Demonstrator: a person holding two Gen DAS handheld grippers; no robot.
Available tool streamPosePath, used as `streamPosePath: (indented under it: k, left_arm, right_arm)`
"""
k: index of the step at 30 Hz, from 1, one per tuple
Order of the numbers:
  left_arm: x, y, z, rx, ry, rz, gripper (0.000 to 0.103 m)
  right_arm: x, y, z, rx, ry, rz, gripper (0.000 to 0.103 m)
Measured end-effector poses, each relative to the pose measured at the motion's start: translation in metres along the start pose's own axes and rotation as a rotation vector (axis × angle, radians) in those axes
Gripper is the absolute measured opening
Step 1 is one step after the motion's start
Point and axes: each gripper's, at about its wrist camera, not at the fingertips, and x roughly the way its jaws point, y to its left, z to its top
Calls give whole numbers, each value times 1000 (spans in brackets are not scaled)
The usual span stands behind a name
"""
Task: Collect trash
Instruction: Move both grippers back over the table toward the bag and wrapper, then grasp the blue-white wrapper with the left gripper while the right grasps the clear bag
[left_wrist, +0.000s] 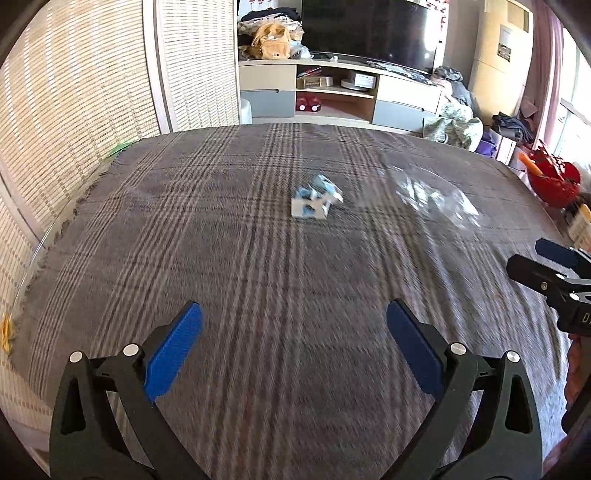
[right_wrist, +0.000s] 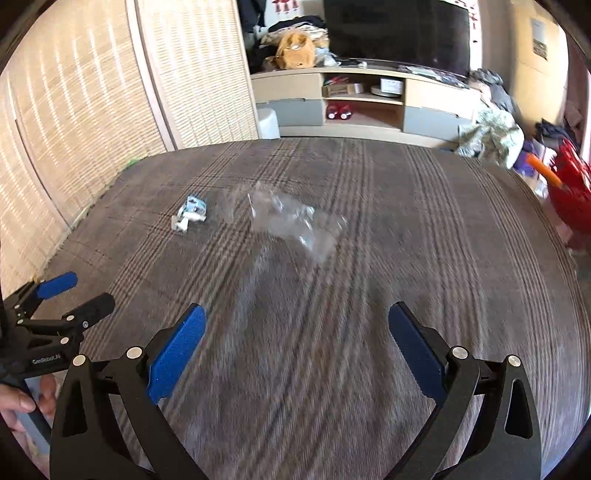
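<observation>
A crumpled blue-and-white wrapper (left_wrist: 317, 198) lies on the plaid grey cloth (left_wrist: 221, 229), ahead of my left gripper (left_wrist: 293, 314), which is open and empty. A crumpled clear plastic bag (left_wrist: 432, 199) lies to the wrapper's right. In the right wrist view the clear bag (right_wrist: 295, 218) is ahead of my open, empty right gripper (right_wrist: 297, 314), and the wrapper (right_wrist: 190, 214) lies further left. The left gripper (right_wrist: 85, 291) shows at the lower left there, the right gripper (left_wrist: 535, 260) at the right edge of the left wrist view.
A woven screen (left_wrist: 74, 110) stands along the left. A TV stand (left_wrist: 332, 92) with clutter runs behind the cloth. A red basket (left_wrist: 552, 177) and piled clothes (left_wrist: 454, 125) sit at the right.
</observation>
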Motion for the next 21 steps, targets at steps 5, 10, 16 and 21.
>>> streamPosePath:
  k: [5,10,16,21]
  left_arm:
    - [28,3,22,4,20,5,95]
    - [48,-1,41,24,24,10,95]
    - [74,-2,64,12,37,-2,95]
    - [98,-1,76,14,58,-6,94]
  right_arm:
    - [35,0,23,-25,13,-51,99]
    - [61,0,38,-41,29,-72,98]
    - [81,1,42,-47,53,-68,90]
    - [92,-10,45,-19,57,-46,65]
